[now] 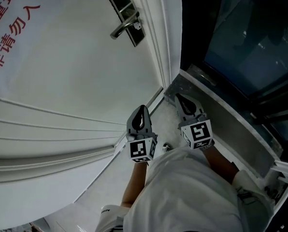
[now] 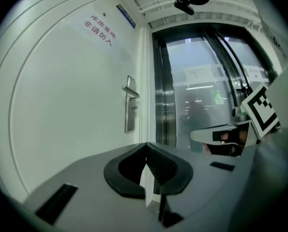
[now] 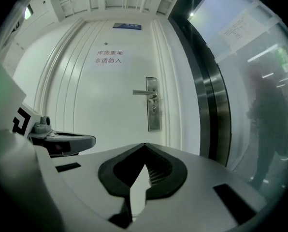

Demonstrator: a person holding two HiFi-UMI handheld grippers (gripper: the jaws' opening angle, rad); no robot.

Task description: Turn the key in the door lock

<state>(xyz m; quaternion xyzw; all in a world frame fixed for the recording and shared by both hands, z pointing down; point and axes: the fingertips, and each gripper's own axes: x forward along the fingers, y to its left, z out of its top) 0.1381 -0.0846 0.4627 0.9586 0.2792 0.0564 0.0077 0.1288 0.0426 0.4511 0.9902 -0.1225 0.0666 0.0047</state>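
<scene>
We hold the left claw and the right claw side by side, each with its jaws pressed together on nothing. The lock sits just below the handle on the white door, at 11 o'clock from both claws and well apart from them.

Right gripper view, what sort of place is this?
Probably an indoor corridor in an office or commercial building, outside a restricted room: a white door with red Chinese lettering, a metal lever handle on a lock plate, and a glass wall beside it.
</scene>
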